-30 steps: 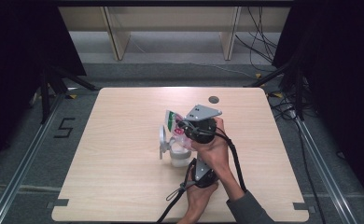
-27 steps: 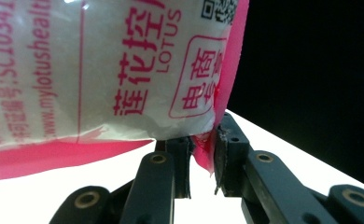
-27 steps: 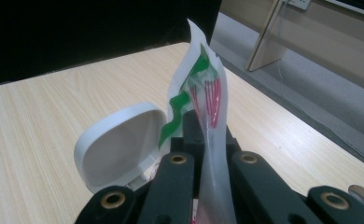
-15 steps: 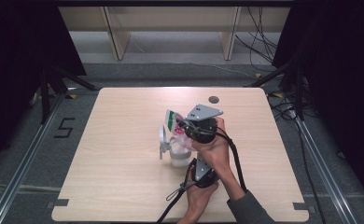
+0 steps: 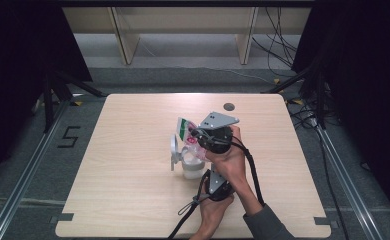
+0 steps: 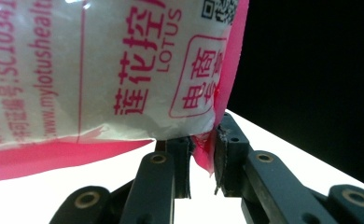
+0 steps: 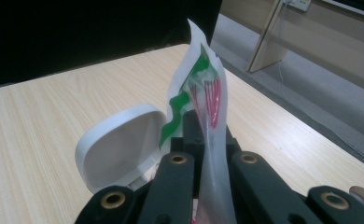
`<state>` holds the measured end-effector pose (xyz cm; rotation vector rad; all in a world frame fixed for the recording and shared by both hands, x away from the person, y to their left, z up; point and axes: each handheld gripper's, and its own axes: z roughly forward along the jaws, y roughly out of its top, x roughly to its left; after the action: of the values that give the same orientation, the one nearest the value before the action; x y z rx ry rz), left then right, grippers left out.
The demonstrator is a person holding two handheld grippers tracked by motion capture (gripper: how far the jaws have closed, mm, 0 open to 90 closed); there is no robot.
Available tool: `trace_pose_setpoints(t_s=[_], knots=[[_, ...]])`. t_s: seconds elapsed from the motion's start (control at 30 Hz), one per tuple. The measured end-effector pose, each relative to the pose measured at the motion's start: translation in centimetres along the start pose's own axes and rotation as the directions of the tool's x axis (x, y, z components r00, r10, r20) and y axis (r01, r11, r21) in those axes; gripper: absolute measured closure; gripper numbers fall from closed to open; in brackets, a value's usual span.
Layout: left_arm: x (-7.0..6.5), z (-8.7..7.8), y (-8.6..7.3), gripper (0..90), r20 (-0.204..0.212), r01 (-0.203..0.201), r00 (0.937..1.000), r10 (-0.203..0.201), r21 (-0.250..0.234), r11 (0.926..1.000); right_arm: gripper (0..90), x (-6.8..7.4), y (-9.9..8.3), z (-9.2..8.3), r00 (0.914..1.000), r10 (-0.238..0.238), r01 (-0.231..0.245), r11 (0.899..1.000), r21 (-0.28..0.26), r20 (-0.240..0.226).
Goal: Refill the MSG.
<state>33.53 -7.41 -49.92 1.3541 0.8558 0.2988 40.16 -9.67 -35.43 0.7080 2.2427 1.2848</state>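
I see my right gripper [image 7: 203, 140] with its two black jaws pressed tight together on a thin, see-through plastic packet with green and red print [image 7: 202, 88], which stands up tall between them. Just to the left of the packet is a round white plastic lid [image 7: 119, 149], tipped up and open. Under it all lies the light wooden table [image 7: 40, 130], with grey floor [image 7: 311, 79] past its edge.

My right gripper [image 5: 197, 136] fingers clamped shut above the counter [image 5: 133, 150]; left gripper [image 5: 209, 172] just below, nearly closed.
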Motion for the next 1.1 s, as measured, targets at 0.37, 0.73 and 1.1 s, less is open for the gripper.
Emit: trace_pose_setpoints(t_s=[0.37, 0.73, 1.1], knots=[[0.00, 0.03, 0.00, 77.6, -0.005, -0.003, 1.0000, 0.003, 0.003, 1.0000, 89.6, 0.13, -0.05, 0.10, 1.0000, -0.001, 0.001, 1.000, 0.004, 0.005], [0.00, 0.02, 0.04, 77.6, -0.005, -0.004, 1.0000, 0.004, -0.001, 1.0000, 89.6, 0.05, 0.03, -0.02, 1.0000, 0.001, -0.001, 1.000, -0.002, 0.000], [0.02, 0.01, 0.06, 77.6, -0.005, -0.006, 1.0000, 0.006, 0.001, 1.0000, 89.5, 0.11, 0.04, 0.13, 0.9995, -0.030, 0.030, 1.000, 0.005, 0.008]])
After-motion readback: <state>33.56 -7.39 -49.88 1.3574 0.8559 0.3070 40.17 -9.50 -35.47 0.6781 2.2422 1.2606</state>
